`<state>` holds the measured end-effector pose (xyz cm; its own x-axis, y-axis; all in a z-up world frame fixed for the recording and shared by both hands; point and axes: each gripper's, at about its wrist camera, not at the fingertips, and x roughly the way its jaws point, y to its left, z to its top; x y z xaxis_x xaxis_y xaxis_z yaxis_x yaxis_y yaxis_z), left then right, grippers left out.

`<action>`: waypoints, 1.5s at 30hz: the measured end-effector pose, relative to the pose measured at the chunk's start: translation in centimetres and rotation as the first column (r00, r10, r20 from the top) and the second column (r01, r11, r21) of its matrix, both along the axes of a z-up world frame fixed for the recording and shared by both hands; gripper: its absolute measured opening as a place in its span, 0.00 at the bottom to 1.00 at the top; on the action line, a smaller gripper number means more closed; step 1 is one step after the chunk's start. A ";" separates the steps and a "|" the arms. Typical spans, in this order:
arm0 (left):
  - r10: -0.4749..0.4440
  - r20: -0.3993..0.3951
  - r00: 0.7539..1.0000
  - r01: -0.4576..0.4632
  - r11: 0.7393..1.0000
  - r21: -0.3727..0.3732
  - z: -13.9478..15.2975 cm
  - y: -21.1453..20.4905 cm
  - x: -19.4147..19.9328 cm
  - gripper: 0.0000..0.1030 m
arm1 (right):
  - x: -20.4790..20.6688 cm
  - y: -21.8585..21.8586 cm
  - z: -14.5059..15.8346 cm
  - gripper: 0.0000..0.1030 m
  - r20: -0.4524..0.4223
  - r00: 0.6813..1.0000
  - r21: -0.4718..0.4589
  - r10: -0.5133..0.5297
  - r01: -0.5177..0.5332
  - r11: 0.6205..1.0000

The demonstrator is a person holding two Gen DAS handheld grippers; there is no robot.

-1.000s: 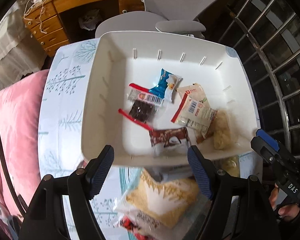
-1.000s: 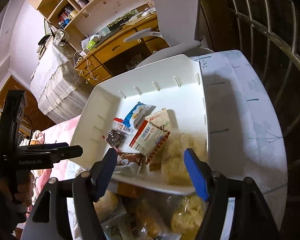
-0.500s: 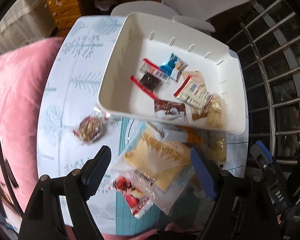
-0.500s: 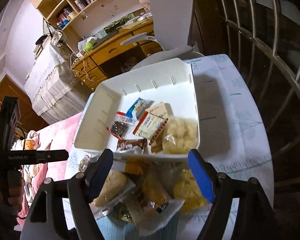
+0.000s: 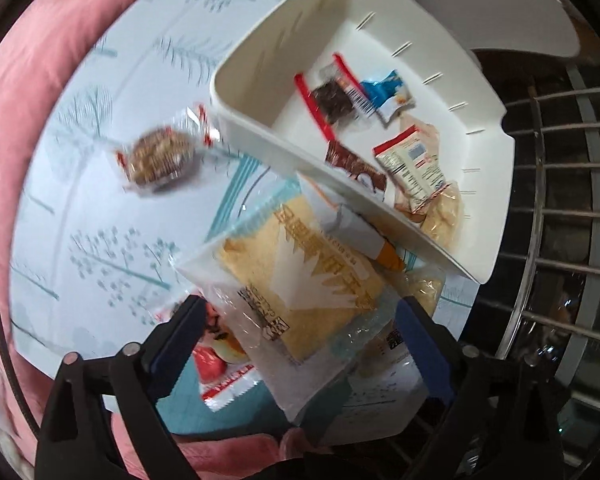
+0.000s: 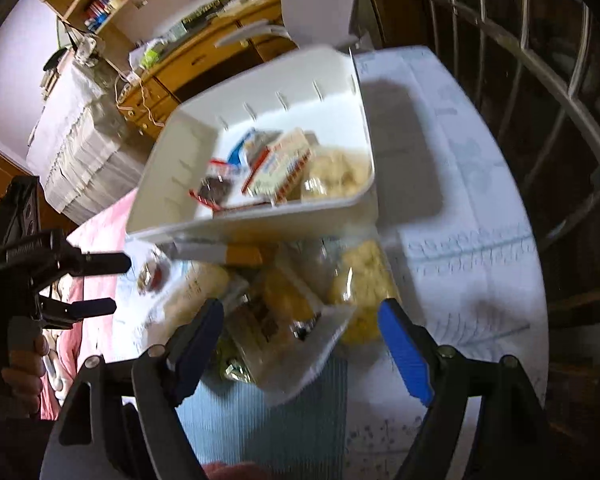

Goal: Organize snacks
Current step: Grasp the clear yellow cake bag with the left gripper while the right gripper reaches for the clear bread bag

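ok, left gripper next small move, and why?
Probably lower the left gripper a little onto the yellow cracker packet and close. Its jaws have just been opening and stand wide with nothing gripped; the packet lies on top of the pile on the table, right between the fingers, still outside the white bin.

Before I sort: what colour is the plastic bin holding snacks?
White plastic bin; the left wrist view shows it best.

The left gripper [image 5: 300, 322] pointed steeply downward, its blue-padded jaws having just opened wider, nothing pressed between them. The right gripper [image 6: 300, 334] also tilted down, jaws spread and having just been opening, empty. A hand [image 6: 18, 368] gripped the left tool's handle.
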<state>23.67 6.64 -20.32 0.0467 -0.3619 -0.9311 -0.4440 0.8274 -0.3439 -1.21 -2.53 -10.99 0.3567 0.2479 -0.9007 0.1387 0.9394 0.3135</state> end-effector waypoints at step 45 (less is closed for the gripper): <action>0.206 -0.220 0.954 -0.169 0.970 0.176 -10.4 -4.3 3.6 0.75 | 1.5 0.2 -7.1 0.37 -0.141 0.969 0.244 0.201 -0.163 0.956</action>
